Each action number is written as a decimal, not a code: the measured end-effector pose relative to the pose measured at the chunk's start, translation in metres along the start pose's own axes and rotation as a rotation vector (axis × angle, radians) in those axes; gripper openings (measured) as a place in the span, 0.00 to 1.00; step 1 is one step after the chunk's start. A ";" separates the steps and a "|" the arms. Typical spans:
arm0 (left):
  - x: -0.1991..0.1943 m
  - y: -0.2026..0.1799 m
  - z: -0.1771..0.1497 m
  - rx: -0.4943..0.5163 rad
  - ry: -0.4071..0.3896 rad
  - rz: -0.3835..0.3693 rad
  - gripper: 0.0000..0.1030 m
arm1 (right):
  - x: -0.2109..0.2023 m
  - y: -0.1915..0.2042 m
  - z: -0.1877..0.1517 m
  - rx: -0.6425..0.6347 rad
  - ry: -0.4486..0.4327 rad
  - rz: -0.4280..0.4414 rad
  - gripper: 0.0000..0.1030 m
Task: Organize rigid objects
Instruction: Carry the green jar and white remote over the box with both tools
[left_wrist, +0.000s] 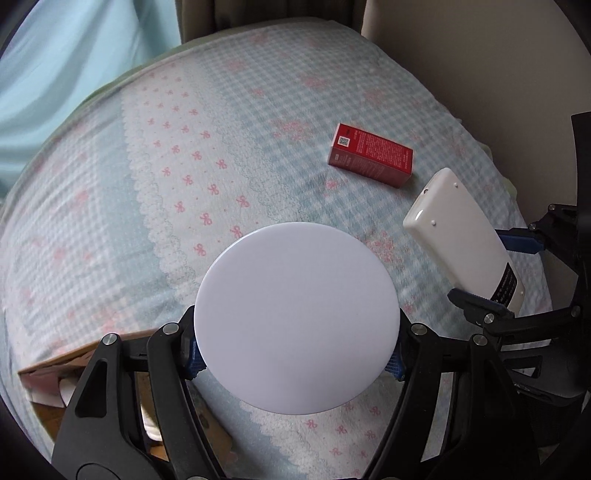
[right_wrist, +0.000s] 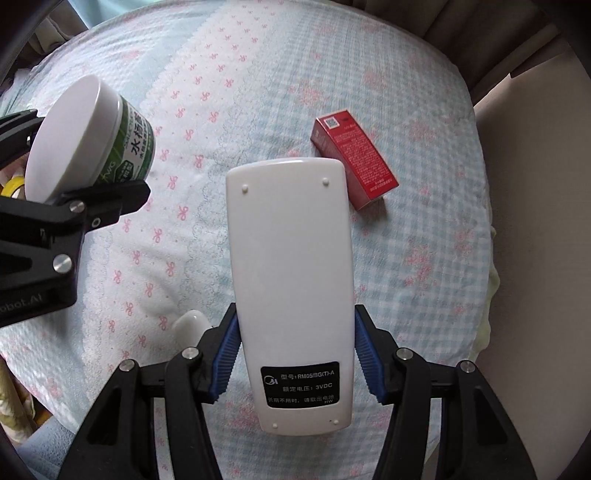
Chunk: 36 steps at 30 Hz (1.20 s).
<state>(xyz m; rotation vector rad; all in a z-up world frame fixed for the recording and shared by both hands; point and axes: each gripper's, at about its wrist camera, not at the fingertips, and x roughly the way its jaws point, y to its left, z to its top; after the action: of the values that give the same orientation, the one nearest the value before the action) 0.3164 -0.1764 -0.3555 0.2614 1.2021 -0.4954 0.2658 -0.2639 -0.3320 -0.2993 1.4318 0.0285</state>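
My left gripper (left_wrist: 295, 354) is shut on a round jar with a white lid (left_wrist: 295, 317) and holds it above the bed; the right wrist view shows its white lid and green label (right_wrist: 92, 144). My right gripper (right_wrist: 295, 362) is shut on a white remote control (right_wrist: 291, 280), back side up, its label near the fingers. The remote also shows at the right of the left wrist view (left_wrist: 461, 236). A red carton (left_wrist: 371, 153) lies flat on the bedspread beyond both grippers; it also shows in the right wrist view (right_wrist: 354, 158).
The bedspread (left_wrist: 184, 166) is pale blue check with pink bows. A cardboard box (left_wrist: 55, 369) sits at the lower left under the left gripper. A small white object (right_wrist: 190, 325) lies on the bed by the right gripper. A beige wall (right_wrist: 535, 221) runs along the right.
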 end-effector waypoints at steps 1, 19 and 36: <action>-0.010 0.004 -0.002 -0.011 -0.008 -0.001 0.66 | -0.011 0.003 0.000 -0.001 -0.011 -0.003 0.52; -0.165 0.143 -0.105 -0.125 -0.087 0.063 0.66 | -0.136 0.106 0.030 0.015 -0.134 0.139 0.52; -0.181 0.326 -0.193 -0.169 -0.041 0.101 0.66 | -0.122 0.259 0.093 -0.083 -0.093 0.209 0.52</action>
<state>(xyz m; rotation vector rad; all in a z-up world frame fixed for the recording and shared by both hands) 0.2705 0.2330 -0.2746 0.1652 1.1776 -0.3081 0.2873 0.0254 -0.2510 -0.2123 1.3665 0.2695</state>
